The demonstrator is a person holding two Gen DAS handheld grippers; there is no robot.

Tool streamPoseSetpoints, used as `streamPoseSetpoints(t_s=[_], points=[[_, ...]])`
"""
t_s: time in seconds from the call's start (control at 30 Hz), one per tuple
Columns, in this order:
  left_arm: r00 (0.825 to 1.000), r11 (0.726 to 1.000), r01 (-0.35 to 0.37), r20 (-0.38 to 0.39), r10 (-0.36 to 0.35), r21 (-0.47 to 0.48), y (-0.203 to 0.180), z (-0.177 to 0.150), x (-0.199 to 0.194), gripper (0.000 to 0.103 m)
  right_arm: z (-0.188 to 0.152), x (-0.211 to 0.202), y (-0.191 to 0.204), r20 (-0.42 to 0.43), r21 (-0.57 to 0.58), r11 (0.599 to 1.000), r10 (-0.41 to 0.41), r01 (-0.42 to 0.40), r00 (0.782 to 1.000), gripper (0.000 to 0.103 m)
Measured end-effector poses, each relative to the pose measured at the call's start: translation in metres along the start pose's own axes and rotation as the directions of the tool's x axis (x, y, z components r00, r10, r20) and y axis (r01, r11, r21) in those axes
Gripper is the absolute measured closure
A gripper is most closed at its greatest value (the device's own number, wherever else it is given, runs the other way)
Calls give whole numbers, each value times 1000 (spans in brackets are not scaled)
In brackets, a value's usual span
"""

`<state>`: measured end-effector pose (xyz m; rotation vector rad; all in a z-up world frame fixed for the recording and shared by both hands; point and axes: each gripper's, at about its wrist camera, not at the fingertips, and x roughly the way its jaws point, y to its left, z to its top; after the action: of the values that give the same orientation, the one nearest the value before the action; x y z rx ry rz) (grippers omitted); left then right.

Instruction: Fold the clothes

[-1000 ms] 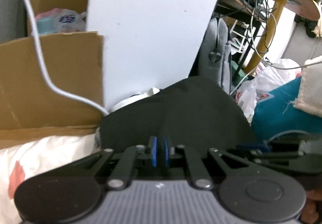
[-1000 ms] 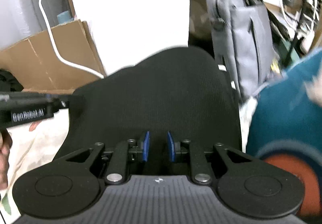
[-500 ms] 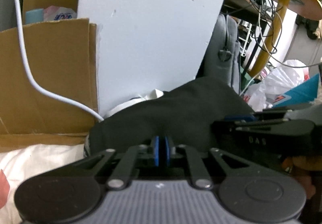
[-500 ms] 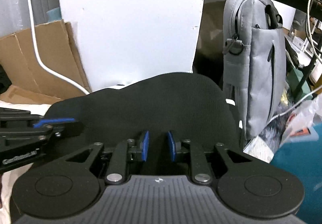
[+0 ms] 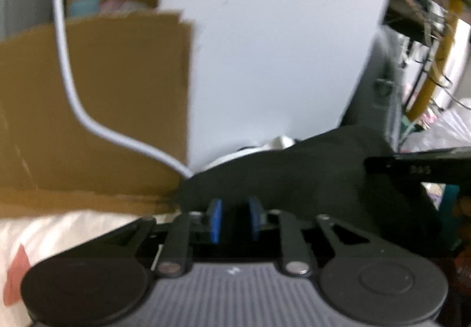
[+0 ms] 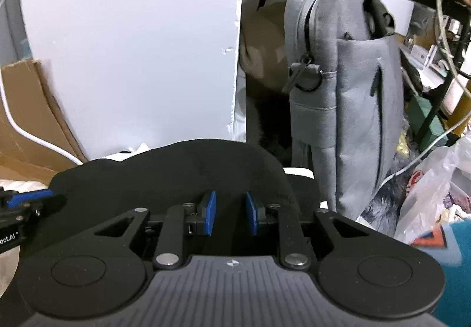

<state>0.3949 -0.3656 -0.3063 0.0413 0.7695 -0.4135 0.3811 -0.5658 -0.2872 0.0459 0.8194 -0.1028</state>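
A black garment (image 5: 294, 177) lies bunched in front of both grippers, on a white patterned sheet (image 5: 44, 238). My left gripper (image 5: 234, 221) is open, its blue pads a short way apart at the garment's near edge. In the right wrist view the same black garment (image 6: 176, 168) spreads ahead. My right gripper (image 6: 229, 216) holds its pads at a small steady gap with dark cloth between them. The right gripper's body (image 5: 418, 169) shows at the right of the left wrist view. The left gripper's tip (image 6: 26, 203) shows at the left of the right wrist view.
A white board (image 5: 265, 47) stands just behind the garment, with a cardboard box (image 5: 103, 106) and a white cable (image 5: 97, 127) to its left. A grey bag (image 6: 344, 106) hangs to the right, above a plastic bag (image 6: 426, 188) and a teal cloth (image 6: 453, 253).
My left gripper's pads were pressed together and have now parted. Both grippers moved forward and down towards the white board, and the black garment sits lower in both views.
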Motion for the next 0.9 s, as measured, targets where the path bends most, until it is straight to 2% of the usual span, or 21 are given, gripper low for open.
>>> streamPoseSetpoints(t_s=[0.1, 0.17, 0.27, 0.37, 0.47, 0.53, 0.6, 0.73, 0.9], points=[[999, 999, -33, -6, 34, 40, -1, 7, -3, 85, 10, 1, -1, -26, -29, 999, -27, 27, 999, 75], [999, 999, -33, 10, 33, 24, 3, 11, -8, 85, 13, -2, 1, -25, -44, 998, -50, 49, 998, 75], [998, 1000, -16, 54, 16, 2, 4, 19, -19, 85, 10, -7, 10, -18, -31, 999, -13, 12, 1000, 74], [996, 999, 46, 81, -46, 7, -4, 25, -23, 85, 7, -12, 19, -10, -19, 1000, 25, -25, 1000, 74], [995, 997, 80, 63, -81, 24, -20, 24, -20, 85, 4, -17, 28, -1, -7, 998, 62, -62, 998, 74], [996, 996, 78, 28, -80, 51, -32, 17, -15, 86, 2, -20, 33, 5, 1, 996, 87, -87, 996, 74], [997, 996, 77, 27, -79, 52, -34, 8, -16, 86, -6, -25, 37, 9, 14, 995, 103, -103, 995, 74], [994, 993, 92, 45, -95, 74, -30, 0, -31, 86, -26, -41, 35, 10, 53, 991, 126, -126, 992, 74], [991, 989, 129, 22, -131, 76, -35, -12, -57, 86, -47, -57, 33, 5, 96, 986, 136, -136, 991, 74]])
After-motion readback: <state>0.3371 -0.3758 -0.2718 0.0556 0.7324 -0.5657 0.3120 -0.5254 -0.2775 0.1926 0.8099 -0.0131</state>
